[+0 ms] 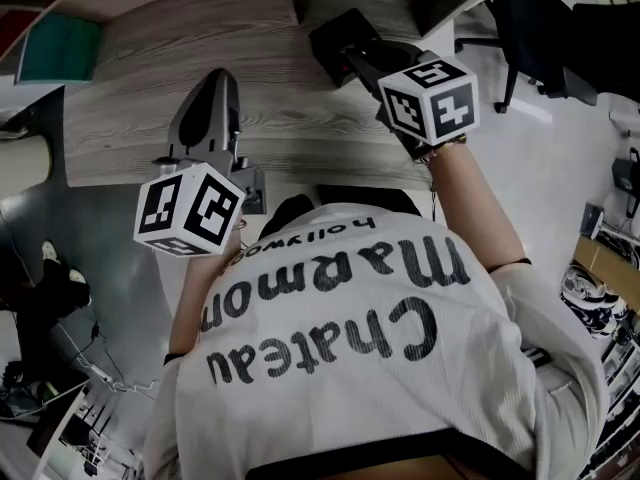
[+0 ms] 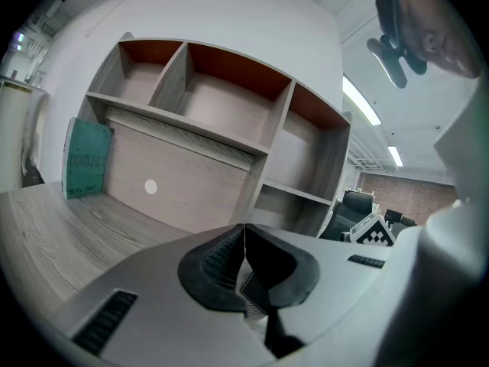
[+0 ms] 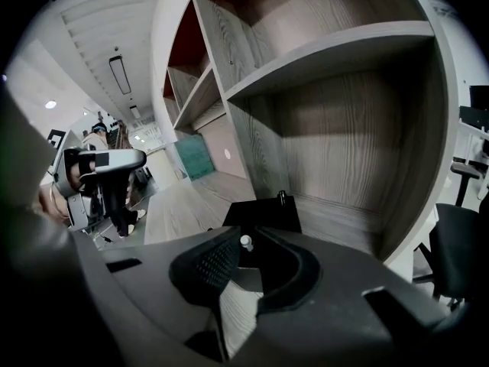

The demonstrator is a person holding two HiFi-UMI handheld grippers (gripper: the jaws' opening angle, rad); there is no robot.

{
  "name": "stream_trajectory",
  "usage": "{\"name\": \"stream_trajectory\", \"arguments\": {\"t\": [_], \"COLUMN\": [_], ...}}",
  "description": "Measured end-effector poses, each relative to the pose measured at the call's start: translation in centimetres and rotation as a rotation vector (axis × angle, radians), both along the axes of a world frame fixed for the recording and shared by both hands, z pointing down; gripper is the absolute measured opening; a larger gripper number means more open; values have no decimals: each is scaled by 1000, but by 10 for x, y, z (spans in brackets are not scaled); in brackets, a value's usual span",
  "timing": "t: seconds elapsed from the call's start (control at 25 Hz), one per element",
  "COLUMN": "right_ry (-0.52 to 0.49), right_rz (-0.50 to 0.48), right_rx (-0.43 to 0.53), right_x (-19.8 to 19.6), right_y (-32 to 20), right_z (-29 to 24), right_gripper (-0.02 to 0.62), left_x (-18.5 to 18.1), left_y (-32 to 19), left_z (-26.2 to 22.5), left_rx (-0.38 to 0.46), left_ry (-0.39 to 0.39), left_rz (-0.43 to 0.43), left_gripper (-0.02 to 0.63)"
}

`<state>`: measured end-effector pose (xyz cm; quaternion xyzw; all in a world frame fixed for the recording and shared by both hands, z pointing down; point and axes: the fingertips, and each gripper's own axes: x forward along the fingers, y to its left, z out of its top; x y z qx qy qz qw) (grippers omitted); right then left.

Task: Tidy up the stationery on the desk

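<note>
White-capped small stationery piece (image 3: 244, 242) sat pinched between the jaw tips of your right gripper (image 3: 242, 238), at the near edge of the flat black square tray (image 3: 263, 214). Your left gripper (image 2: 244, 229), well left of that tray, was clenched on nothing.

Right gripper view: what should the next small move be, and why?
Probably ease the right gripper slightly forward toward the black box: it lies just ahead of the jaws, in the lower shelf bay. A small white piece sits between the jaw ends; grip unclear.
</note>
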<state>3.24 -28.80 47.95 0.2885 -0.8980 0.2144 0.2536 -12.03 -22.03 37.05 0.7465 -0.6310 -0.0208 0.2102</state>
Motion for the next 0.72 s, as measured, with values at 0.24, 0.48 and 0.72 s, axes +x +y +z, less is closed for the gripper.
{"name": "stream_trajectory", "arguments": {"t": [0.24,0.48,0.72], "right_ry": [-5,-51,-98], "right_rz": [60,141,224], "right_rx": [-25,-44,27], "right_x": [2,6,13], "right_y": [-3,-9,-5], "right_z": [4,-6,-43], "right_gripper": [66,81,80], "left_x": [-5,-21,-25], "left_y": [7,20,39], "left_z": [-21,-41,-63], "left_rx": [42,90,151], "left_ry": [0,2,37], "left_rz": [6,-10,13], "left_gripper": [17,17,17]}}
